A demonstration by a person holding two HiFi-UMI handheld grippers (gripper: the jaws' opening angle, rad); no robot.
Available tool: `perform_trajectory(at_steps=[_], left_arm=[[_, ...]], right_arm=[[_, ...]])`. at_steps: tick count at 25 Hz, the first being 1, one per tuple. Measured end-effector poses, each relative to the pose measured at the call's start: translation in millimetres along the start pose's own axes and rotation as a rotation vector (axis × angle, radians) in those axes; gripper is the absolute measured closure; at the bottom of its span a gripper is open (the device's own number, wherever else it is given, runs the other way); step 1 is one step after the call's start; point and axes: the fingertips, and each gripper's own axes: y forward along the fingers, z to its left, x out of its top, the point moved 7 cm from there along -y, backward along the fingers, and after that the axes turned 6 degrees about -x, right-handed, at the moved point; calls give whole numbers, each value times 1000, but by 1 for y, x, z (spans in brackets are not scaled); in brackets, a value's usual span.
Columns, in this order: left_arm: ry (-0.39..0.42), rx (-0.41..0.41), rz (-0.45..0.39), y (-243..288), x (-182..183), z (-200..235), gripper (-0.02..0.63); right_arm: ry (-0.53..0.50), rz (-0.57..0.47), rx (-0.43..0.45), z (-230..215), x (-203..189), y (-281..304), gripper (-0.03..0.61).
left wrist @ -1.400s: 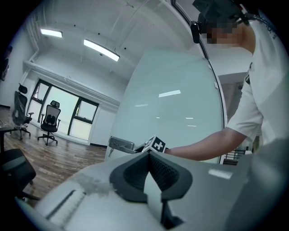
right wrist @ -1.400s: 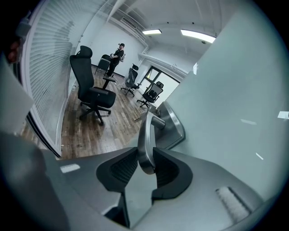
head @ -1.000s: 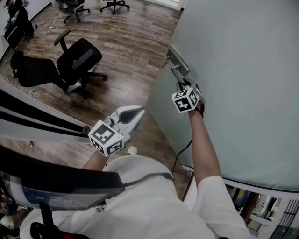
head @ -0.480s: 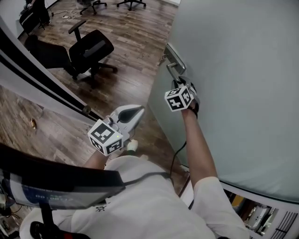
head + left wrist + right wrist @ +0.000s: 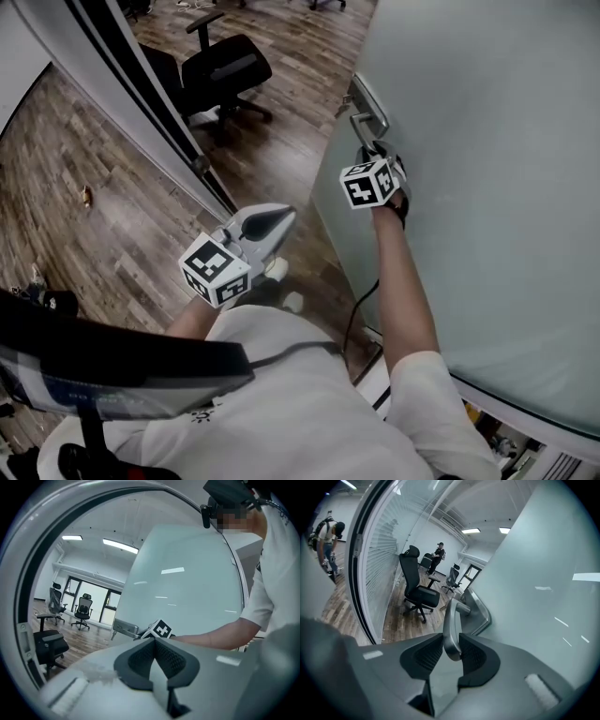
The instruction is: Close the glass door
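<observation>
The frosted, pale grey-green glass door (image 5: 487, 187) fills the right side of the head view, its free edge standing over the brown wood-plank floor (image 5: 112, 234). Near that edge sits the brushed-metal lever handle (image 5: 367, 122) on its metal plate. The right claw (image 5: 373, 152) is clamped on that handle. In the right gripper view the lever stands upright between the two dark ribbed pads (image 5: 427, 656), which both press its lower end. The right arm stretches nearly straight from the shoulder to the door. The left arm is bent close to the body, and the left claw (image 5: 281, 217) hangs over the floor, well apart from the door.

The left gripper view shows its jaws together with nothing between them. Beyond them, the right claw's marker cube (image 5: 161, 630) and forearm lie against the glass. The head view shows a black office chair (image 5: 230, 70) beyond a black-framed glass partition (image 5: 141, 94). Only the right gripper view shows two people farther back.
</observation>
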Motion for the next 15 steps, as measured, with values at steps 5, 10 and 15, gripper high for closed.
perform_trajectory(at_steps=[5, 10, 15], left_arm=[[-4, 65, 6, -20, -24, -19, 609], [4, 91, -17, -57, -25, -23, 609], [9, 97, -43, -76, -21, -24, 609]], right_arm=[[-9, -38, 26, 25, -5, -9, 469], [-33, -64, 33, 57, 14, -29, 469], [-41, -67, 63, 78, 19, -44, 469]])
